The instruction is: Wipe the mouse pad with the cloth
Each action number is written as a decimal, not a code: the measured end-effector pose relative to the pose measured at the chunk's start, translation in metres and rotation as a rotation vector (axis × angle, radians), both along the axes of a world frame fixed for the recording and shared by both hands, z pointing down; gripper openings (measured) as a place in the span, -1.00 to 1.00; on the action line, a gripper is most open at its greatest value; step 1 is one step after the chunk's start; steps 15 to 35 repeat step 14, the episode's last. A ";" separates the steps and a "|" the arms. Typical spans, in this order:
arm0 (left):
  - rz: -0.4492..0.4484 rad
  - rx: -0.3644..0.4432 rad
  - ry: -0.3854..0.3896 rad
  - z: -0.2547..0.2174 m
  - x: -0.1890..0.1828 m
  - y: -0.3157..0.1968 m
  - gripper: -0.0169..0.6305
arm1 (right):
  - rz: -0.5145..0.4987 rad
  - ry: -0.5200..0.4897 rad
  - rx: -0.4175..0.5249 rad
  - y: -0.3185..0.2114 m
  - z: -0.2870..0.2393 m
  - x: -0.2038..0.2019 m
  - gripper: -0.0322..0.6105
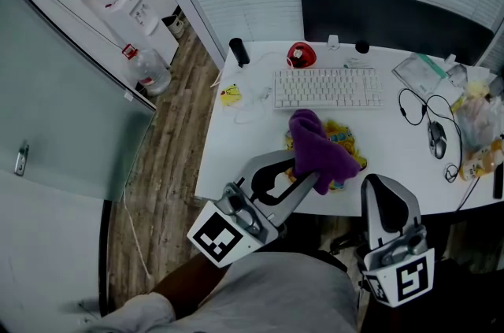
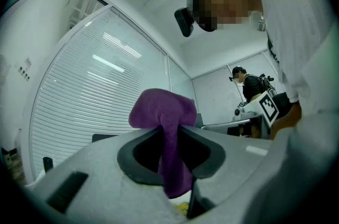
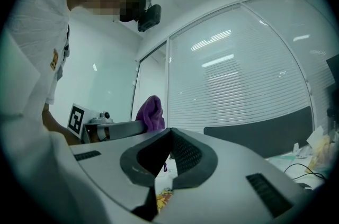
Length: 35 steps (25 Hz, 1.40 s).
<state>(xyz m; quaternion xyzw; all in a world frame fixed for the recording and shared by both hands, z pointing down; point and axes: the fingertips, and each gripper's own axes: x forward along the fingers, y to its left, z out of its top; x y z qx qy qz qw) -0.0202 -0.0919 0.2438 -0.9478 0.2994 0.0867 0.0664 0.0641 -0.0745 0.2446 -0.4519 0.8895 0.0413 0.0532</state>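
A purple cloth hangs bunched over the colourful yellow mouse pad, which lies on the white desk in front of the keyboard. My left gripper is shut on the cloth, whose top bulges above the jaws and whose tail hangs down between them. My right gripper is held near the desk's front edge, right of the pad, shut with nothing in it. From the right gripper view the cloth shows at the left, in the other gripper.
A white keyboard lies behind the pad. A wired mouse, plastic bags and a pouch crowd the desk's right side. A red object and a black cylinder stand at the back. A black chair back is beyond the desk.
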 end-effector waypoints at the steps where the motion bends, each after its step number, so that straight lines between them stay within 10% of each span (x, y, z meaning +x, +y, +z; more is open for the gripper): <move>1: 0.000 -0.001 0.000 0.000 0.000 0.000 -0.70 | 0.001 0.000 -0.002 0.000 0.000 0.001 -0.87; 35: -0.001 -0.007 -0.006 0.001 0.004 -0.002 -0.70 | -0.005 0.001 -0.021 0.000 0.005 0.006 -0.87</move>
